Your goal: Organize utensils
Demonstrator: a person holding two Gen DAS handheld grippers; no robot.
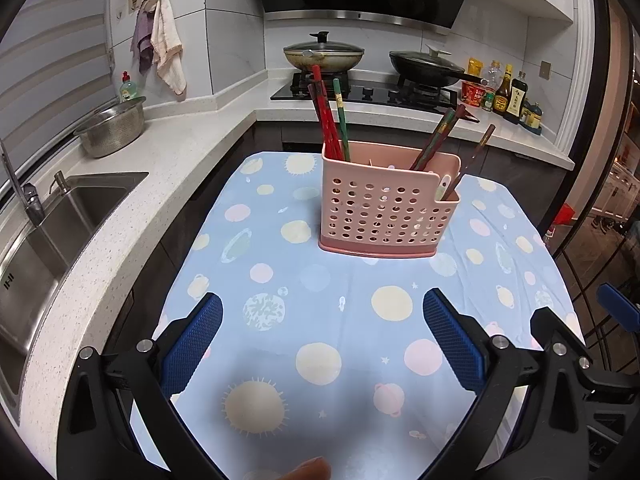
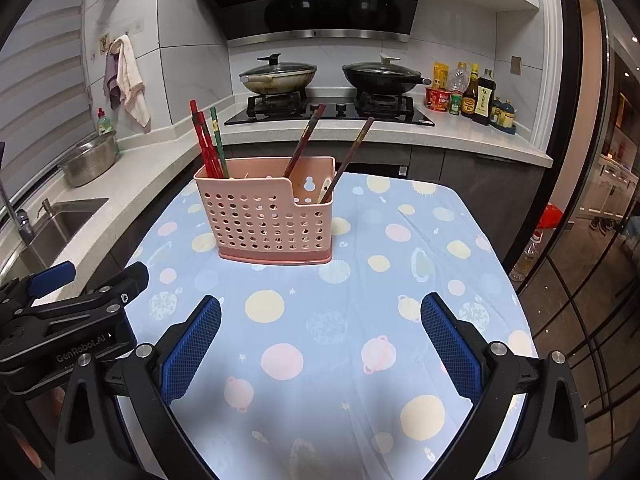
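A pink perforated utensil holder (image 1: 384, 216) stands upright on a table with a blue planet-print cloth (image 1: 320, 320); it also shows in the right wrist view (image 2: 268, 220). Red and green chopsticks (image 1: 332, 120) stand in its left end, dark brown chopsticks (image 1: 438, 136) lean in its right part, and they show in the right wrist view too (image 2: 206, 140) (image 2: 304, 140). A pale spoon handle (image 2: 325, 188) sits in the low right compartment. My left gripper (image 1: 322, 340) is open and empty over the cloth, short of the holder. My right gripper (image 2: 320, 340) is open and empty beside it.
A white counter (image 1: 132, 184) with a steel sink (image 1: 52, 232) and a metal colander (image 1: 112, 128) runs along the left. A stove with two lidded pans (image 2: 328, 76) and sauce bottles (image 2: 468, 92) stand behind. A dark glass door (image 2: 592, 240) is at the right.
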